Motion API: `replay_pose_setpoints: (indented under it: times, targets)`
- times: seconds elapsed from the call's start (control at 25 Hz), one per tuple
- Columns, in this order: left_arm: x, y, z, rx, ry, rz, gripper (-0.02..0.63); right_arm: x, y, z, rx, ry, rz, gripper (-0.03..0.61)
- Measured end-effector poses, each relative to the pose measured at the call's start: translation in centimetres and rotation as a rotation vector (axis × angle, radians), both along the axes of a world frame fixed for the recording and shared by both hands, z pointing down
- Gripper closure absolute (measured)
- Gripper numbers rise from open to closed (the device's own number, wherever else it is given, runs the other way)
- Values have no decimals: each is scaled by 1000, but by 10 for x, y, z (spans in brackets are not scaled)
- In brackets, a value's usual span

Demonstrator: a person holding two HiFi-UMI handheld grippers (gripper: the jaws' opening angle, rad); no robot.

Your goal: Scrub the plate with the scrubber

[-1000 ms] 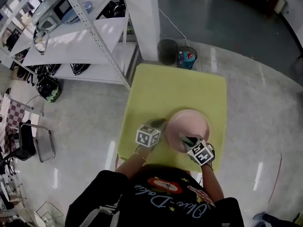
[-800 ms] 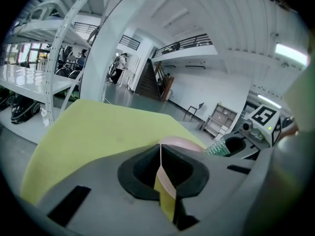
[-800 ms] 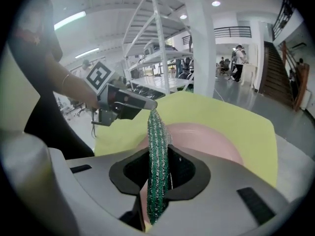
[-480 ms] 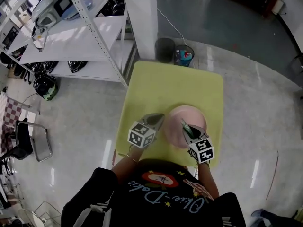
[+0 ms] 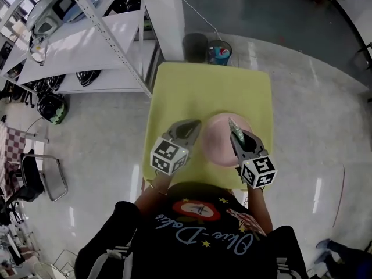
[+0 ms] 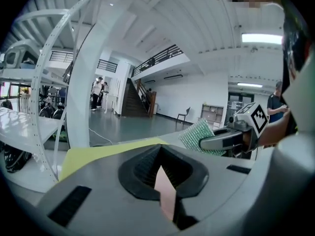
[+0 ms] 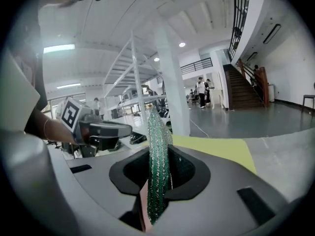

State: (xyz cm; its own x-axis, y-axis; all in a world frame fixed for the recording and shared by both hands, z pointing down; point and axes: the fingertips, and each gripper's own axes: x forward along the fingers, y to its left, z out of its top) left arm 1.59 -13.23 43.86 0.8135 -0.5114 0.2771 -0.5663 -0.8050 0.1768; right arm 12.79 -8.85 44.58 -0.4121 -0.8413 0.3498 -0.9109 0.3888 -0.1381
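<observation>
Head view, right claw (image 5: pixel 235 130) hiding plate (image 5: pixel 216 149) edge

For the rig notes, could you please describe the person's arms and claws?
The left claw and right claw are grey with black ribbed pads; each carries a white cube bearing black square markers. The person wears a black printed T-shirt.

The bench (image 5: pixel 212 92) is lying open beyond the plate (image 5: pixel 215 141); a shelf rack (image 5: pixel 87 45) and pillar (image 5: pixel 163 16) are crowding its far-left corner.
</observation>
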Motion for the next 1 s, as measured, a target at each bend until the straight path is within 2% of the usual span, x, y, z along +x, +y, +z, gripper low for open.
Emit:
replay_pose_setpoints:
  times: [0.48,1.0]
  targets:
    - [17,10,-37,91,40,33,612,2,2,-45,104,-2,28,514]
    - [20,12,-38,93,57,32,612,2,4,-44,117,13,31,515]
